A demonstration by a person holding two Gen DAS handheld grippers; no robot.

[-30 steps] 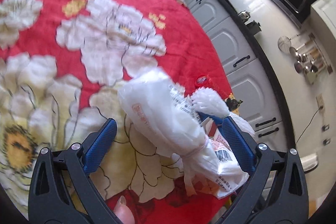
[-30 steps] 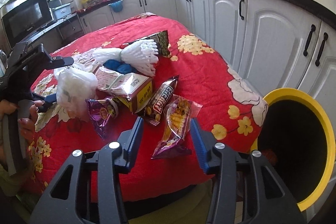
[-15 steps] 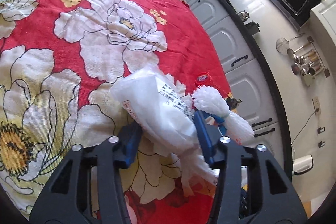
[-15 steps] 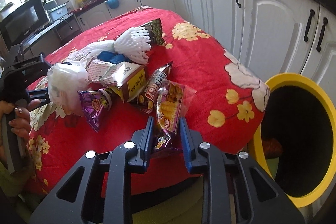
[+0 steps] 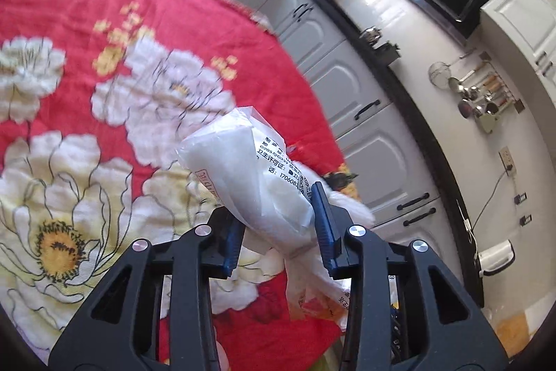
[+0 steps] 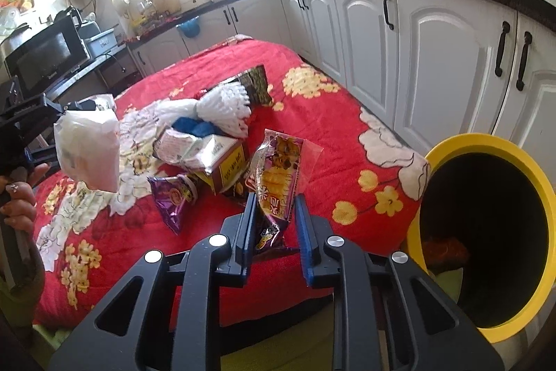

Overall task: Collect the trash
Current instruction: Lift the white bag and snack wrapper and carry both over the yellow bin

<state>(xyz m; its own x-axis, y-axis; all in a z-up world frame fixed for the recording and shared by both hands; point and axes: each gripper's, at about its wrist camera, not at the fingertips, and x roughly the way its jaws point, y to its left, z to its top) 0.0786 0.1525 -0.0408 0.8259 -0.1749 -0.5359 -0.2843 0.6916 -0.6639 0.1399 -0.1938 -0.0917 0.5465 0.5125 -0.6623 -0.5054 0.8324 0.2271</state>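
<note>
Now I have a white plastic bag (image 5: 257, 183) clamped in my left hand-held gripper (image 5: 278, 225), lifted above the red floral cloth (image 5: 69, 23) on the worktop. My right hand-held gripper (image 6: 274, 228) is closed on a yellow-and-purple snack wrapper (image 6: 278, 176), raised off that cloth too. Beside the wrapper, on the cloth, lie a purple packet (image 6: 172, 200), a small carton (image 6: 226, 162) and white foam netting (image 6: 222, 106). The yellow-rimmed bin (image 6: 486, 141) stands just past the cloth's edge.
</note>
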